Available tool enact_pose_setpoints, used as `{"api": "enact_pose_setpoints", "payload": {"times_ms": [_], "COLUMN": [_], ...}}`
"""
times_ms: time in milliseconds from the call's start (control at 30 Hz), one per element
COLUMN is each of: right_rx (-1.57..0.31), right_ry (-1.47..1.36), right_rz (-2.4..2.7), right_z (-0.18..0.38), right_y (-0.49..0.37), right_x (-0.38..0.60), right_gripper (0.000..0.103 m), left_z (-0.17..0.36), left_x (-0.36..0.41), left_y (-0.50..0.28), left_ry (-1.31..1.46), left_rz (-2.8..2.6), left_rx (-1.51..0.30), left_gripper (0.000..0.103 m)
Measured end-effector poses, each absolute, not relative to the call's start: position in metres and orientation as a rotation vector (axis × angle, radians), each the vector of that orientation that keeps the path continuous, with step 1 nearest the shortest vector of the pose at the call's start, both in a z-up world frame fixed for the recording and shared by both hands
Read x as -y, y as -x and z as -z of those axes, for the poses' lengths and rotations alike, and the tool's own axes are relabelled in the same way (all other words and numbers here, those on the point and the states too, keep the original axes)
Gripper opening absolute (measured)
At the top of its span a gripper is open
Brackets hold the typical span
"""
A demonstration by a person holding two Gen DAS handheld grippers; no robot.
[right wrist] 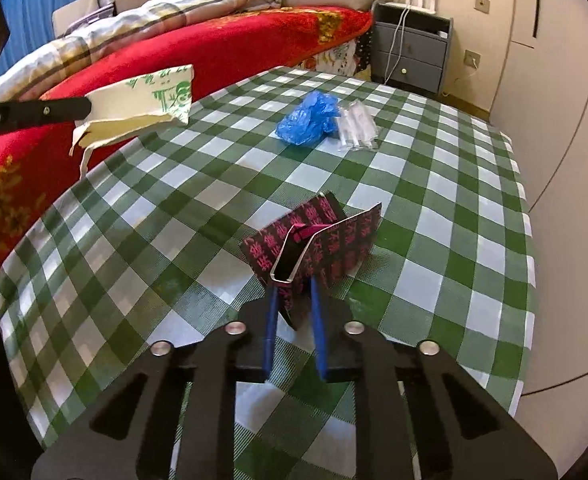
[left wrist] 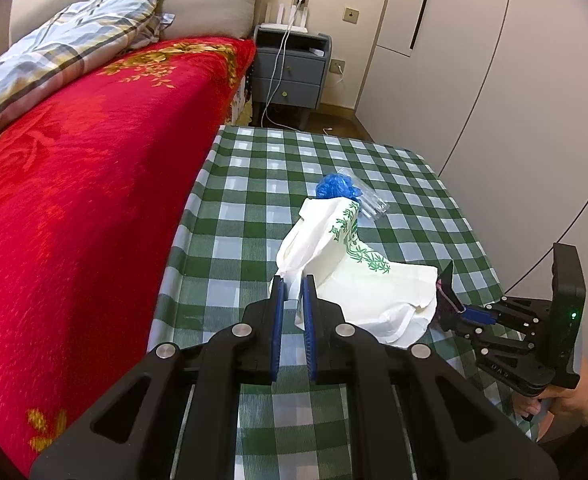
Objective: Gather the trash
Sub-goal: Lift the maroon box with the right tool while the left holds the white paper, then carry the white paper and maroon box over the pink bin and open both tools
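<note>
We hold a white paper bag (left wrist: 346, 264) printed with a green pattern in the left gripper (left wrist: 293, 284); its blue-padded jaws are pinched narrow on the bag's near edge, and the rest of the bag rises above the green-and-white checked tablecloth (left wrist: 254, 208). From the right wrist view the same bag (right wrist: 142, 100) hangs off the left gripper's black finger at the far left, clear of the cloth, with a loose strip dangling below it.

Our right gripper (right wrist: 294, 292) has its jaws drawn close around a black carton with pink lettering (right wrist: 314, 236), torn open and flattened in part, standing on the cloth. One flap of it sits between the blue pads, and the grip looks firm, though the flap hides the exact contact from us. In the left wrist view that gripper (left wrist: 450, 292) comes in from the right edge, carried by a hand (left wrist: 574, 400), with the carton's tip showing just beside the bag.

Farther along the table lies a crumpled blue plastic bag (right wrist: 308, 118), and touching its right side a clear plastic wrapper (right wrist: 356, 124). A bed with a red blanket (left wrist: 74, 184) runs along the table's left edge, and a grey nightstand (left wrist: 290, 76) stands beyond.
</note>
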State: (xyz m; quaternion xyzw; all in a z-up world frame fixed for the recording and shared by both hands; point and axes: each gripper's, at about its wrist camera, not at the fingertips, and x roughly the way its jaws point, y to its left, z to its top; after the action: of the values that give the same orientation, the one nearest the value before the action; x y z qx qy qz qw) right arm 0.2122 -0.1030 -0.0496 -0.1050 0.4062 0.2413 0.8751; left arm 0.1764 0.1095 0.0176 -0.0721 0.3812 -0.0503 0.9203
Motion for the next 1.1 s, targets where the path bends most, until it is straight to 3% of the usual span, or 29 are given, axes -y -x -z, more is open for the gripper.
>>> {"api": "enact_pose_setpoints", "payload": {"times_ms": [67,500,1100], "right_rx": [-0.849,-0.816,-0.719], "right_ry": [0.207,0.135,0.089], "right_rz": [-0.492,-0.427,-0.337], "right_z": [0.050,0.043,-0.023], "right_y": [-0.209,-0.188,-0.119], "right_x": [0.105,0.124,0.146], "right_gripper": [0.008,0.007,0.007], "left_z": [-0.020,-0.023,-0.041], "left_x": [-0.110,-0.106,-0.089], "left_y": [-0.173,-0.162,-0.123], "left_ry": [0.148,0.148,0.119], "left_rz": [0.103,0.107,0.113], "left_rx": [-0.779,-0.761,-0.705], "left_gripper": [0.010,0.010,0.010]}}
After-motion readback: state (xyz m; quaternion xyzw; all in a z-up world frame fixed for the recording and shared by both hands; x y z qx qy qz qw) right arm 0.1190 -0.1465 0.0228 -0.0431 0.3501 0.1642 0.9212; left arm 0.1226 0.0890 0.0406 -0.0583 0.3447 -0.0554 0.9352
